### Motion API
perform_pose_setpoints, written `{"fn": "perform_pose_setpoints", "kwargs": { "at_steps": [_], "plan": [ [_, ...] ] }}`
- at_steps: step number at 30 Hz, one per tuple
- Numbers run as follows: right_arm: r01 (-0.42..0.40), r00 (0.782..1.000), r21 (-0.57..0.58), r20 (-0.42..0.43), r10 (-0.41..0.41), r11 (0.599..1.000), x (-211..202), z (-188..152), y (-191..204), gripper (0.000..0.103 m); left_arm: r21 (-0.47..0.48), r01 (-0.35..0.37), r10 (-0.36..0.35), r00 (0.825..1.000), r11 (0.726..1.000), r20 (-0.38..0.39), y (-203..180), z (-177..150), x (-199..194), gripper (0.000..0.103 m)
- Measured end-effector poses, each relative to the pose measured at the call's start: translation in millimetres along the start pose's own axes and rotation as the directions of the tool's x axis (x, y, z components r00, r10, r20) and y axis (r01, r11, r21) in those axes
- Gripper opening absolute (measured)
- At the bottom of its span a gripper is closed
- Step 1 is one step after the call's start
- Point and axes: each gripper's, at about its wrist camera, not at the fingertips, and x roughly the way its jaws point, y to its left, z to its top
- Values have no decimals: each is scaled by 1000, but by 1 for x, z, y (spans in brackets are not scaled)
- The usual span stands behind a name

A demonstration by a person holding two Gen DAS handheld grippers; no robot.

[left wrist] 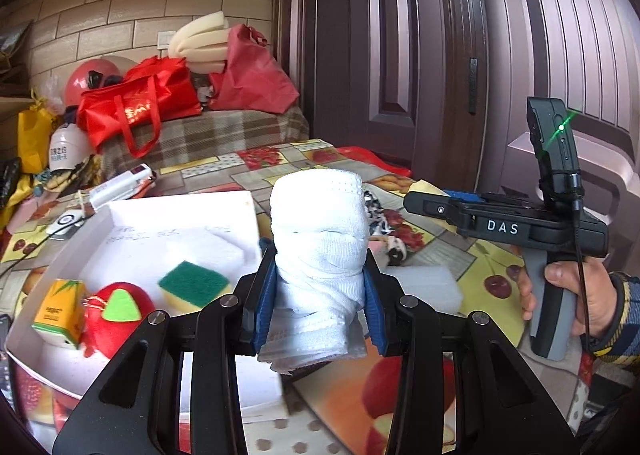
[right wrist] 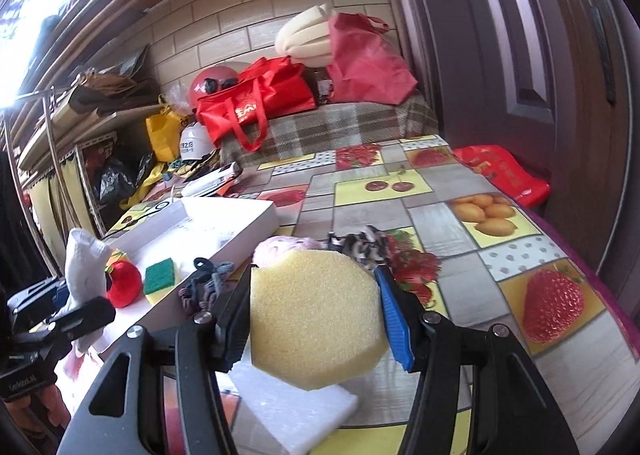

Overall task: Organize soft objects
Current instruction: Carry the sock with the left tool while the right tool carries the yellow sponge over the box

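My left gripper [left wrist: 318, 295] is shut on a rolled white cloth [left wrist: 320, 231], held upright above the table, to the right of a white box [left wrist: 180, 211]. Inside the box lie a green-and-yellow scouring sponge [left wrist: 195, 285], a red plush apple [left wrist: 116, 317] and a small yellow carton [left wrist: 60, 309]. My right gripper [right wrist: 316, 307] is shut on a round yellow sponge [right wrist: 316, 315], lifted over a white foam block [right wrist: 296, 411]. In the right wrist view the white cloth [right wrist: 84, 267] and left gripper [right wrist: 76, 315] show at the left, beside the box [right wrist: 224, 223]. In the left wrist view a hand holds the right gripper's handle [left wrist: 556, 275].
A fruit-print tablecloth [right wrist: 460, 215] covers the table. On it lie a black-and-white fabric piece [right wrist: 368, 243], a pink soft item [right wrist: 284, 247], dark hair ties [right wrist: 208, 279] and a white foam block [left wrist: 428, 287]. Red bags [right wrist: 256, 99] and foam [right wrist: 304, 35] are piled behind. A dark door [left wrist: 440, 55] stands right.
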Motion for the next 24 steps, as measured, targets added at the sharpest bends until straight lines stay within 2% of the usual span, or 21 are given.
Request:
{"fn": "perform_pose_setpoints", "kwargs": {
  "at_steps": [13, 24],
  "plan": [
    [-41, 999, -94, -5, 41, 995, 9, -2, 34, 58, 13, -28, 28, 1000, 1000, -1, 9, -3, -7, 38],
    [-82, 997, -139, -16, 80, 987, 18, -4, 60, 58, -62, -115, 115, 993, 991, -4, 48, -7, -15, 38]
  ]
}}
